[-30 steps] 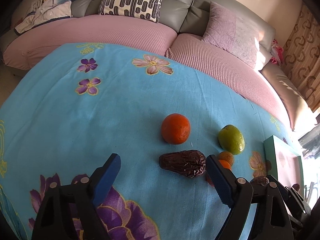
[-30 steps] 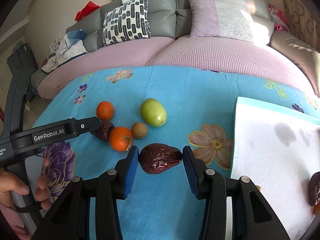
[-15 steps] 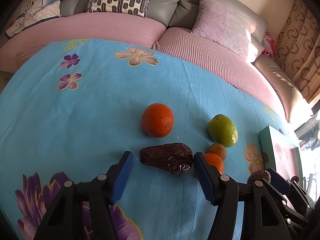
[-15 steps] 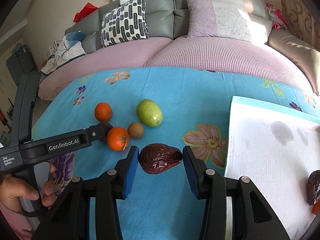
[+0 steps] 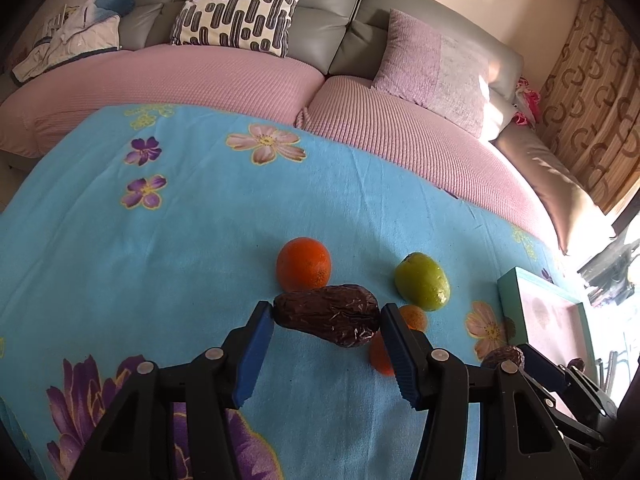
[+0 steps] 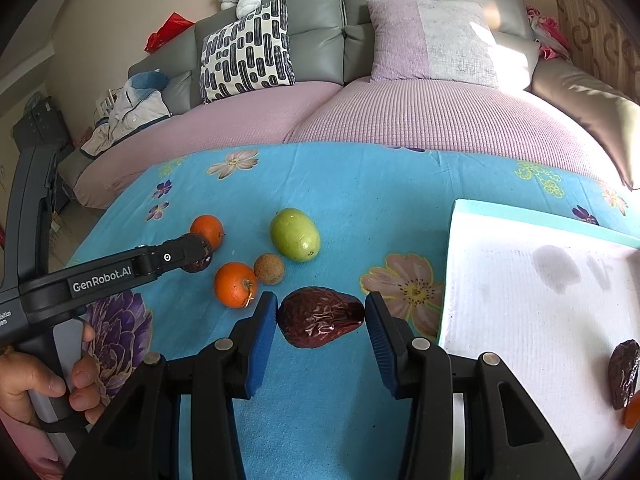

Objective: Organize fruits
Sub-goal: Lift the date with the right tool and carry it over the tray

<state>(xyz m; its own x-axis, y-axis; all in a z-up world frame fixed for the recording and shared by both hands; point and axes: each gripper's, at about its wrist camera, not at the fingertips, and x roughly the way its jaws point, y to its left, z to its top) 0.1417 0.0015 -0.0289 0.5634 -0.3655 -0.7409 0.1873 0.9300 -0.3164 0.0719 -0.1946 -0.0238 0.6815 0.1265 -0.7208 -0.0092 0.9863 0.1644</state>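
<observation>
My left gripper [image 5: 326, 322] is shut on a wrinkled dark brown date [image 5: 328, 312], its blue pads touching both ends, on the blue flowered cloth [image 5: 160, 264]. An orange [image 5: 303, 264] lies just behind it, and a green fruit [image 5: 422, 286] to the right. My right gripper [image 6: 320, 316] is shut on a second date [image 6: 320, 322], just left of the white tray [image 6: 540, 300]. The right wrist view also shows the left gripper [image 6: 196, 252] beside a second orange [image 6: 235, 284] and a small brown fruit [image 6: 269, 269].
On the teal-edged tray lie another date [image 6: 624, 372] and a bit of orange fruit [image 6: 632, 414] at its near right. A pink-covered sofa [image 6: 400, 120] with cushions runs behind the table. A hand [image 6: 40, 384] holds the left gripper's handle.
My left gripper moved forward and went from wide open to shut on the date by the orange. The right gripper kept its hold on its date and barely shifted.
</observation>
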